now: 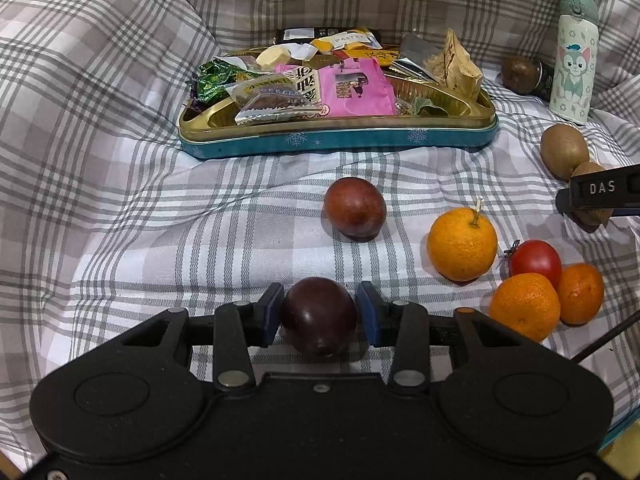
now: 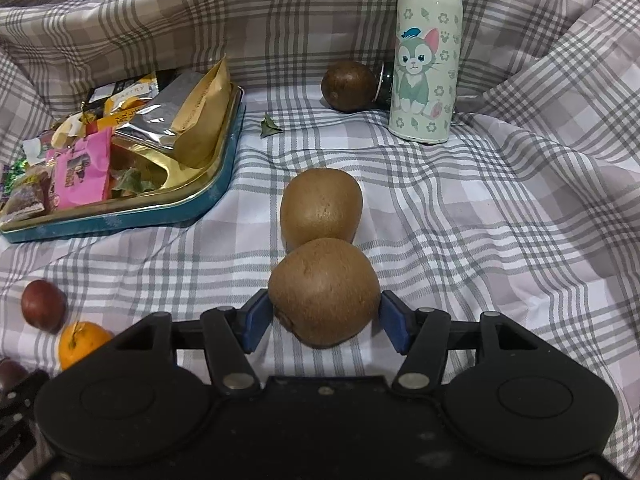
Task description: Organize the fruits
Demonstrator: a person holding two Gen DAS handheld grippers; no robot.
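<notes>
My left gripper is shut on a dark purple passion fruit, low over the plaid cloth, with a blue pad against each side. A second passion fruit lies just beyond it. To the right lie an orange, a red tomato and two mandarins. My right gripper is shut on a brown kiwi, which touches another kiwi lying on the cloth right behind it. In the left wrist view the right gripper shows at the right edge.
A teal and gold tin tray heaped with snack packets stands at the back. A cat-print bottle stands at the back right beside a dark round fruit. Folds of the plaid cloth rise around the area.
</notes>
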